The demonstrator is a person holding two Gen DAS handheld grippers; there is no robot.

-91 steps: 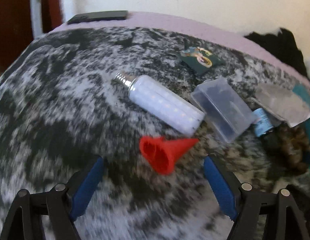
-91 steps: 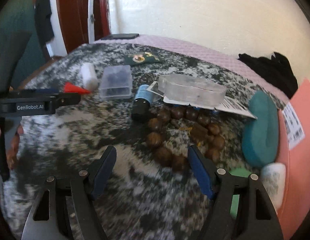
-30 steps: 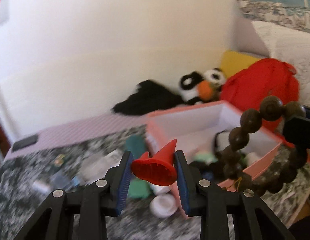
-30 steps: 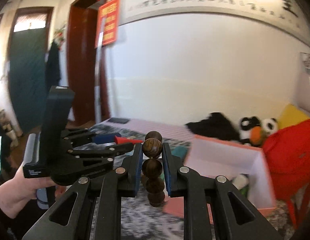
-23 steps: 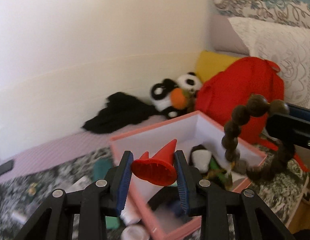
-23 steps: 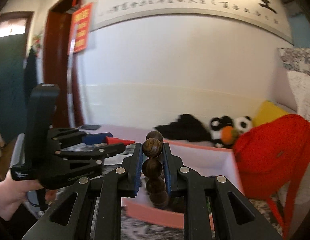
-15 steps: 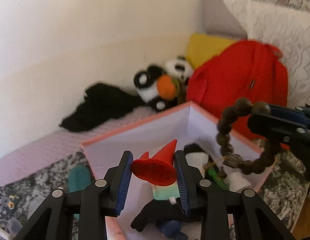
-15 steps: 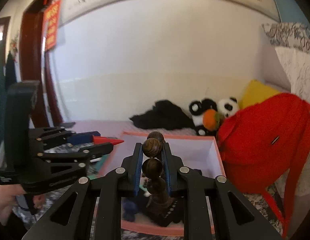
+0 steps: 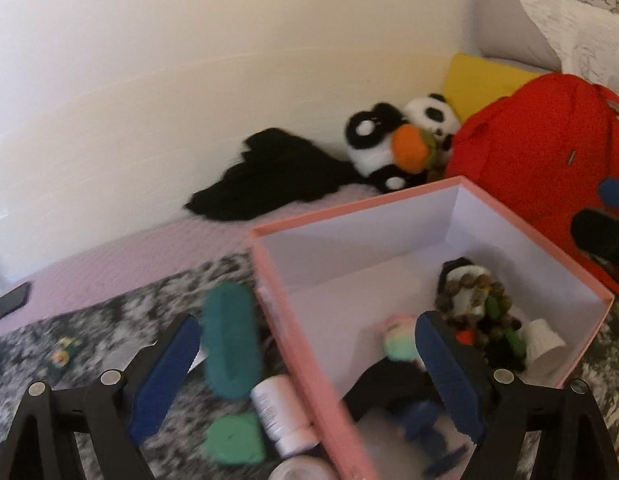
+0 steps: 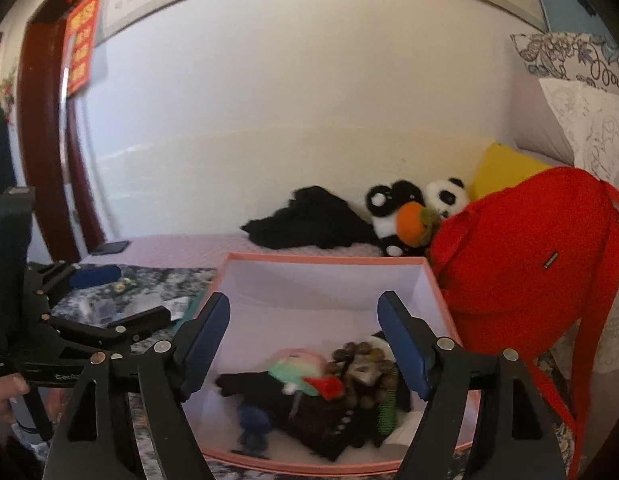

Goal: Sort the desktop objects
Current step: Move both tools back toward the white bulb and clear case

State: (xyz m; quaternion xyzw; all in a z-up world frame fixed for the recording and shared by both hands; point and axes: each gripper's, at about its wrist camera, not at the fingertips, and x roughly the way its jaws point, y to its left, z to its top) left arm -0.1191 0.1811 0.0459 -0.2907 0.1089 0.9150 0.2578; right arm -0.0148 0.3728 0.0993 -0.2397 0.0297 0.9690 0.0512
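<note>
Pink box [image 10: 325, 258] holding beads [image 10: 363, 354], both grippers just opened, empty, bottle [image 9: 283, 416] only in left view.

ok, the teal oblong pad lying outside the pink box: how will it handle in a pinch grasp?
The teal oblong pad looks thick, rounded and matte like foam or sponge, so it will probably squash under the fingers and feel light. It lies flat on the patterned cloth, so it is unlikely to roll. The blur hides its surface texture.

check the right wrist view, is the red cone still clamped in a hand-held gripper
No, the red cone lies inside the pink box beside the wooden beads.
</note>
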